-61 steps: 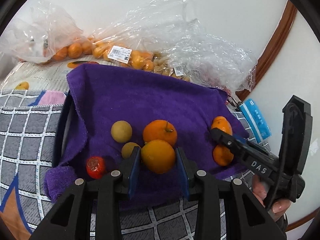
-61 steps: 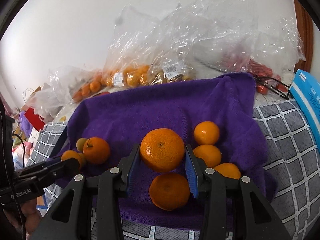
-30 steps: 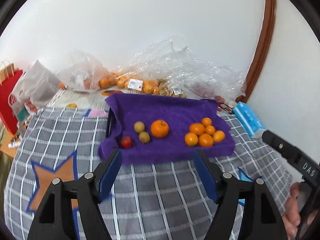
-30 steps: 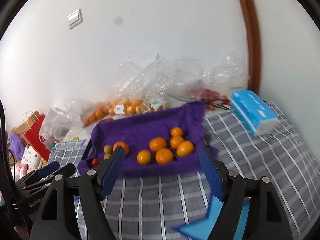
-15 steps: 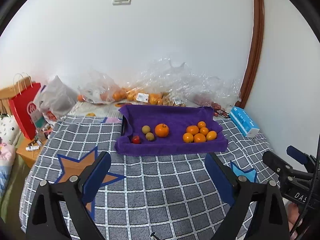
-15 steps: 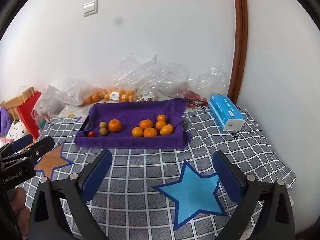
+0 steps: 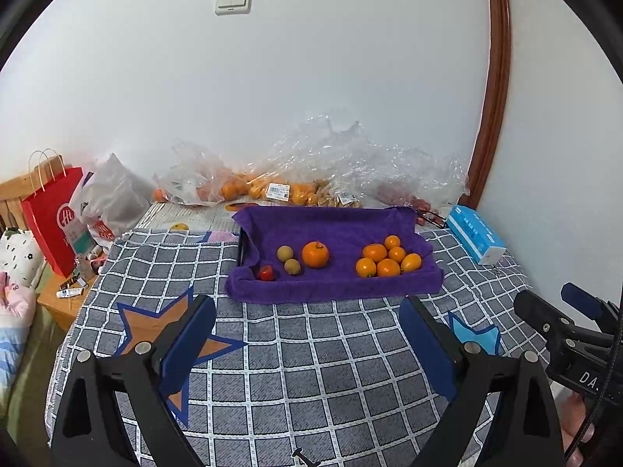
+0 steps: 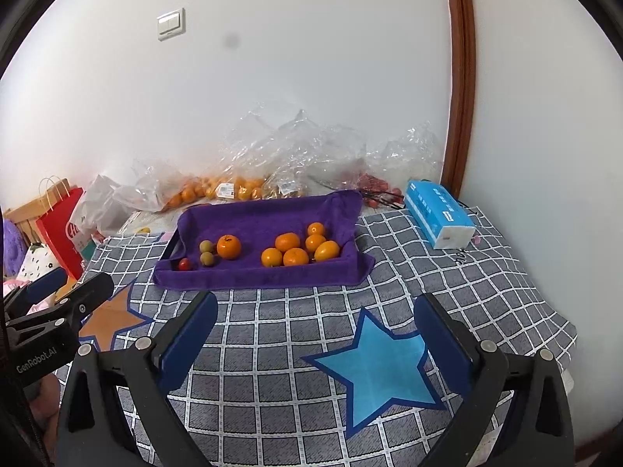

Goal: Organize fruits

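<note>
A bed under a grey checked star-pattern cover (image 8: pixel 296 334) is carrying a purple-towel-lined tray (image 8: pixel 253 272), a blue tissue pack (image 8: pixel 440 214) and clear plastic bags (image 8: pixel 272 171) along the wall.

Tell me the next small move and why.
Probably none: hold both back. The left gripper and right gripper are open and empty over the blanket, and the fruit already lies grouped on the purple towel: six oranges together at one end.

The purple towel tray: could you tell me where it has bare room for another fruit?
The back half of the purple towel tray is bare, as is the gap between the big orange and the orange cluster. The cluster itself sits crowded against the right wall.
</note>
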A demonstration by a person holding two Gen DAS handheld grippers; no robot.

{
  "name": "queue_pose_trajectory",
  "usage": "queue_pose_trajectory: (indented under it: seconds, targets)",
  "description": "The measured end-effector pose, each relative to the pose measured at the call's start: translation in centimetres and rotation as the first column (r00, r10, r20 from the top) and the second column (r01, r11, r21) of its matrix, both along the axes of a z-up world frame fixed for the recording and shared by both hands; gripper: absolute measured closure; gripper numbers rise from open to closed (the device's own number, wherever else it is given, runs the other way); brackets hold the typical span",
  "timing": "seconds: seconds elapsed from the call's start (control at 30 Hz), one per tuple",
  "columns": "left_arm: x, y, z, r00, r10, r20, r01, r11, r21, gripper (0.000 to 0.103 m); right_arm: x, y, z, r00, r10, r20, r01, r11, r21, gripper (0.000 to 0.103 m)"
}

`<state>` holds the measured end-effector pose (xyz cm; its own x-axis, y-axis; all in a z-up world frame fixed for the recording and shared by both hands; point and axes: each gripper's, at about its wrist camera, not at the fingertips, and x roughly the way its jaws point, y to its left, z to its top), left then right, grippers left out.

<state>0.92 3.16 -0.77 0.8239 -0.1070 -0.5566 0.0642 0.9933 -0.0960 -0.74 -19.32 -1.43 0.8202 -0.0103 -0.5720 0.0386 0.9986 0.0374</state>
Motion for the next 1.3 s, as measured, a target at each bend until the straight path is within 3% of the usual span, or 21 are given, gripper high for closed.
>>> queue_pose_trajectory:
  seconds: [1.3]
  targets:
    - [-0.03,-0.17,-0.44,1.0,0.0,-0.013,0.0,1.0,0.001,0.007,0.59,-0.41,-0.45,0.999,-0.024,-0.021,0.024,1.0,0.013,0.003]
